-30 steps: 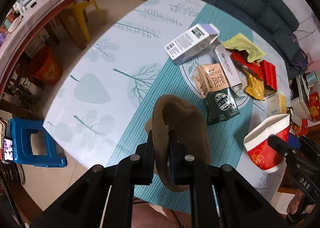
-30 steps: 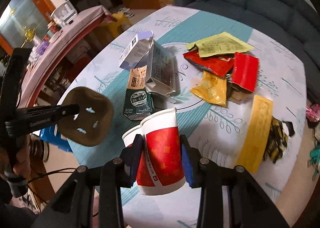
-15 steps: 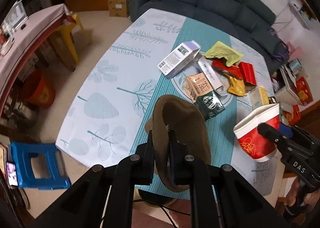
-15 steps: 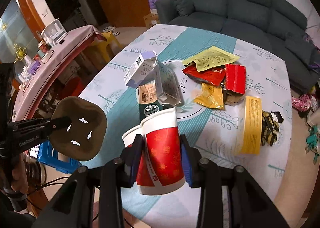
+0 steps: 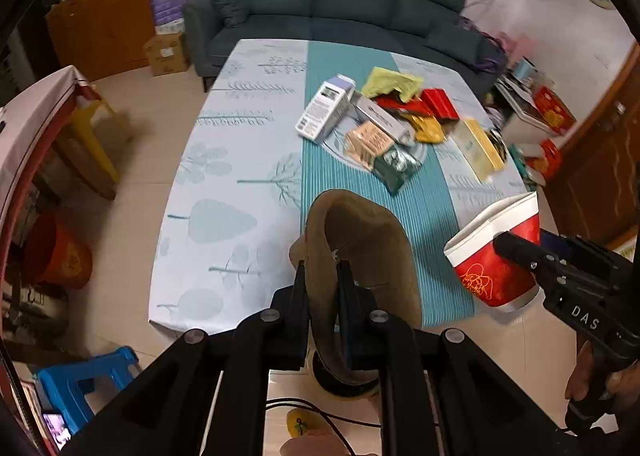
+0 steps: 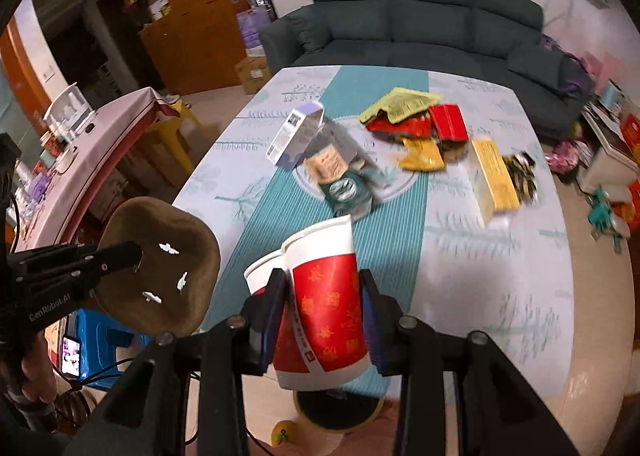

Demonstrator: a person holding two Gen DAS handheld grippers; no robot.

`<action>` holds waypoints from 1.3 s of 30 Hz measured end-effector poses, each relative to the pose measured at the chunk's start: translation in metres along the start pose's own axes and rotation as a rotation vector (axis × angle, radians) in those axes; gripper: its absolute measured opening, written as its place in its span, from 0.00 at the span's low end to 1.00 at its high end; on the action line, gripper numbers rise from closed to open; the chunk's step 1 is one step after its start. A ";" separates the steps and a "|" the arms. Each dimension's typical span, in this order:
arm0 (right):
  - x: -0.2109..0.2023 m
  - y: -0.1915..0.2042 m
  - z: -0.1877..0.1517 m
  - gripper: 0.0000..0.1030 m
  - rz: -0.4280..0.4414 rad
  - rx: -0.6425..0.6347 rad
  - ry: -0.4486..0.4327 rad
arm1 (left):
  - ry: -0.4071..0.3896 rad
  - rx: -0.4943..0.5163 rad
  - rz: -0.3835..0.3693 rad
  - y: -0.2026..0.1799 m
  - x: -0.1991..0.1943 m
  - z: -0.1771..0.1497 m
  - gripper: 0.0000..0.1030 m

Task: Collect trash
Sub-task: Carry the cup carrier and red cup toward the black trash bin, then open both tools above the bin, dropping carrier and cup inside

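Brown pulp tray (image 5: 360,256) pinched in my left gripper (image 5: 323,276), red cups (image 6: 326,308) clamped half-wide in my right gripper (image 6: 325,296); I'd carry both to a bin next, leaving the wrappers (image 6: 416,124) at twelve o'clock.

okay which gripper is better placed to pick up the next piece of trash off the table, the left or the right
Neither yet; both are full. The left gripper is shut on the brown tray, the right gripper on the red paper cups. After dropping off, probably the right: the pile of wrappers lies toward its side.
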State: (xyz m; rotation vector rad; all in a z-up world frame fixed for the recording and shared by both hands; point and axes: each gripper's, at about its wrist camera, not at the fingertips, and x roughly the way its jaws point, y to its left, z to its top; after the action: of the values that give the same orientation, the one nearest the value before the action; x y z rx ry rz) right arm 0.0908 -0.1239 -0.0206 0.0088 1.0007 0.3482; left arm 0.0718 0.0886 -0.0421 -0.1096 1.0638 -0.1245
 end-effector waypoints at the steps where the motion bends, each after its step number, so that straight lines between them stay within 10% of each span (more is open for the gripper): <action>1: -0.003 0.006 -0.009 0.35 -0.013 0.012 -0.003 | 0.004 0.009 -0.008 0.002 0.000 -0.005 0.10; 22: 0.021 0.007 -0.164 0.35 -0.154 0.257 0.179 | 0.212 0.153 -0.063 -0.034 0.060 -0.126 0.10; 39: 0.210 -0.060 -0.289 0.36 -0.188 0.421 0.272 | 0.330 -0.029 0.041 -0.037 0.278 -0.225 0.10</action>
State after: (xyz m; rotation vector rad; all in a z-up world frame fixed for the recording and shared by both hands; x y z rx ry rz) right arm -0.0277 -0.1628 -0.3607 0.2523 1.3192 -0.0397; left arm 0.0064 0.0025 -0.3845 -0.0952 1.3969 -0.0922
